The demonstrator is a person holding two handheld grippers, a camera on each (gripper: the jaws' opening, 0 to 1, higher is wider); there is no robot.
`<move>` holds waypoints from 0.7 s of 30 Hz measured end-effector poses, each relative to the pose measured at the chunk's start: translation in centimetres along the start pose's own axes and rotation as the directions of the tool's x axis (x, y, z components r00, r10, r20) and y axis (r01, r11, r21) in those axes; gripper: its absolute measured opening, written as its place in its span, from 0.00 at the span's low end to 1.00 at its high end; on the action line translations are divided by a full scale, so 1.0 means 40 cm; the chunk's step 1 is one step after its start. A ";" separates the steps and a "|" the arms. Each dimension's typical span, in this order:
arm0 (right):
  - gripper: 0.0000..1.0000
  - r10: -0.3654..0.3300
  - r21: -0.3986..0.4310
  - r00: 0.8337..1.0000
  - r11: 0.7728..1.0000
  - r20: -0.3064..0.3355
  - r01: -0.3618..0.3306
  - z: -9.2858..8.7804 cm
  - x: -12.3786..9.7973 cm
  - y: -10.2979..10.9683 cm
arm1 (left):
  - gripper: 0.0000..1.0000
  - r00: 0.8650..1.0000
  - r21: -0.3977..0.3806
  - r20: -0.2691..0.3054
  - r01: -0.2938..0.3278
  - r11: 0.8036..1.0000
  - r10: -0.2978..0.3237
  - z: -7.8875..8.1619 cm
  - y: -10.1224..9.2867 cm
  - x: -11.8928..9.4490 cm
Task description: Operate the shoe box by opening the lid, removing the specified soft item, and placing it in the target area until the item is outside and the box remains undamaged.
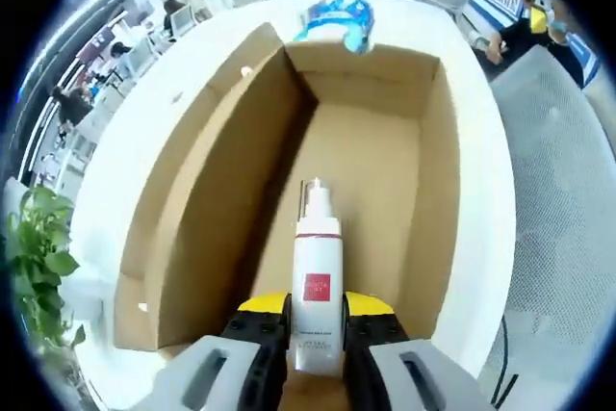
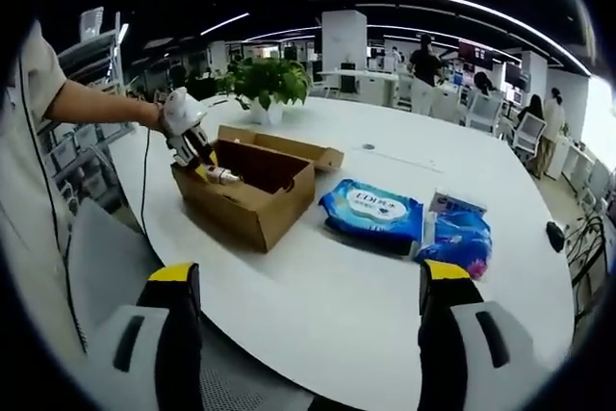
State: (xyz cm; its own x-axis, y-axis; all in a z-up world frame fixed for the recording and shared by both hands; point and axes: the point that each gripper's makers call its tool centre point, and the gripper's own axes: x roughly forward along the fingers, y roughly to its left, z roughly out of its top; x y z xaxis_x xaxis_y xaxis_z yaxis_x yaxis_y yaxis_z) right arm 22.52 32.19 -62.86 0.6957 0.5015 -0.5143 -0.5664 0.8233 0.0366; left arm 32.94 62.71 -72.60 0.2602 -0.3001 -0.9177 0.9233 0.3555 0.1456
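The brown cardboard shoe box (image 1: 217, 175) stands open on a white round table, its lid folded back along the far side (image 2: 289, 147). My left gripper (image 1: 316, 322) is shut on a white pump bottle with a red label (image 1: 317, 276) and holds it inside the box, nozzle pointing away. In the right gripper view the box (image 2: 252, 207) sits at the table's left, and a person's hand holds the left gripper (image 2: 195, 153) with the bottle (image 2: 222, 176) over it. My right gripper (image 2: 310, 286) is open and hangs over the table's near edge.
A blue wipes pack (image 2: 373, 212) and a smaller blue pack (image 2: 462, 240) lie on the table (image 2: 318, 305) right of the box; one blue pack (image 1: 339, 18) shows beyond the box. A potted plant (image 2: 267, 81) stands at the back. People sit at desks behind.
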 end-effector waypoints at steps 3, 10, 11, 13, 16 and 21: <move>0.87 0.005 -0.002 1.000 1.000 0.010 -0.005 0.014 0.009 0.004 | 0.19 1.000 -0.016 0.025 -0.018 1.000 0.018 0.016 -0.008 -0.013; 0.78 0.022 0.013 0.999 1.000 0.023 -0.022 0.036 0.028 0.017 | 0.19 0.994 -0.067 0.092 -0.057 0.996 0.063 0.053 -0.036 -0.037; 0.77 0.024 0.014 0.999 1.000 0.024 -0.024 0.038 0.030 0.019 | 0.19 0.992 -0.077 0.103 -0.062 0.995 0.069 0.056 -0.034 -0.037; 0.75 0.028 0.021 0.999 0.999 0.027 -0.029 0.043 0.036 0.025 | 0.19 0.988 -0.096 0.129 -0.072 0.993 0.085 0.067 -0.031 -0.039; 0.72 0.035 0.037 0.999 0.999 0.030 -0.036 0.050 0.050 0.032 | 0.19 0.980 -0.123 0.162 -0.093 0.988 0.112 0.089 -0.036 -0.052; 0.67 0.052 0.056 0.998 0.997 0.044 -0.054 0.072 0.069 0.046 | 0.19 0.963 -0.161 0.221 -0.116 0.980 0.151 0.135 -0.044 -0.071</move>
State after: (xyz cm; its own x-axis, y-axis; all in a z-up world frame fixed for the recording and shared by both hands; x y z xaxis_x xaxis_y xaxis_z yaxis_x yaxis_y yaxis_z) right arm 24.68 35.86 -61.74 0.6842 0.5548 -0.4733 -0.5779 0.8084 0.1121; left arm 32.12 58.17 -68.27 0.4524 -0.4314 -0.7805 0.8291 0.5259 0.1899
